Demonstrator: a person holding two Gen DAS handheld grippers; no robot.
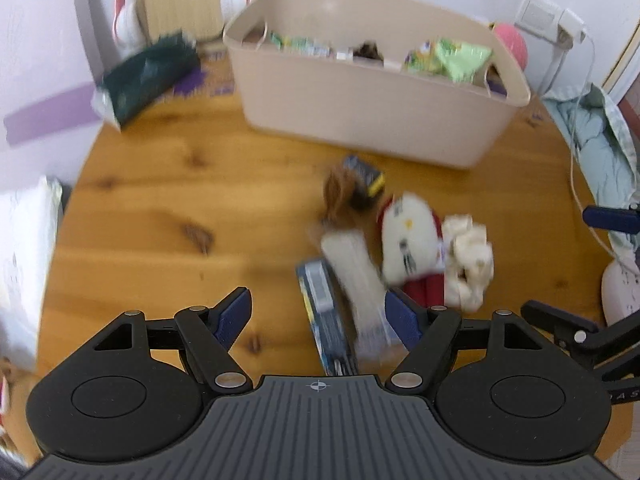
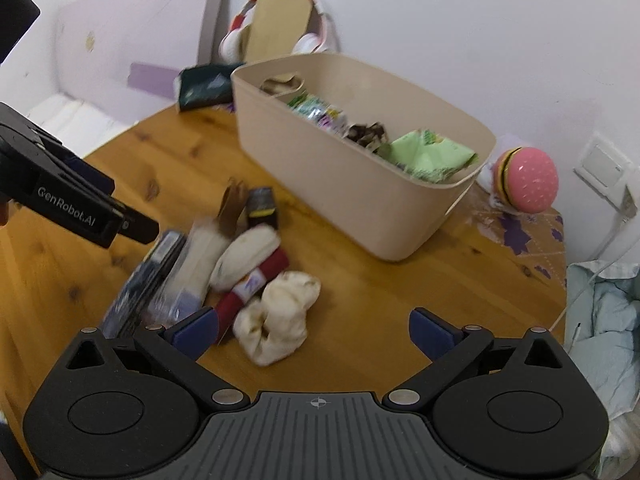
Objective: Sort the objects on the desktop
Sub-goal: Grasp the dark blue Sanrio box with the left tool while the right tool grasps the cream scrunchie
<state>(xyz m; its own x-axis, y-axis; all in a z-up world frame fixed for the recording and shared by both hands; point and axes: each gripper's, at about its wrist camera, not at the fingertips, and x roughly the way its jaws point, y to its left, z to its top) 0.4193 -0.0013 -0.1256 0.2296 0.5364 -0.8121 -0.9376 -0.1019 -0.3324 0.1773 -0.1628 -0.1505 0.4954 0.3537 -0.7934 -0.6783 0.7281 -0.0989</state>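
A pile lies on the round wooden table point(image 1: 160, 200): a flat blue pack point(image 1: 320, 308), a long white packet point(image 1: 356, 272), a white and red soft pack point(image 1: 408, 240), a crumpled cream cloth point(image 1: 468, 264), a small dark box point(image 1: 368, 180) and a brown tuft point(image 1: 340, 188). My left gripper point(image 1: 320, 318) is open over the pile's near end, the blue pack and white packet lying loose between its fingers. My right gripper point(image 2: 316, 332) is wide open, hovering just over the cream cloth point(image 2: 280, 316). The beige tub point(image 2: 360, 216) behind holds green snack packets point(image 2: 432, 156).
The left gripper's black body point(image 2: 80, 208) hangs over the pile's left side. A dark green packet point(image 1: 148, 76), headphones point(image 2: 308, 40) on a wooden stand, a pink burger toy point(image 2: 528, 178), a wall socket point(image 1: 540, 16) with a cable, and bedding point(image 2: 608, 320) ring the table.
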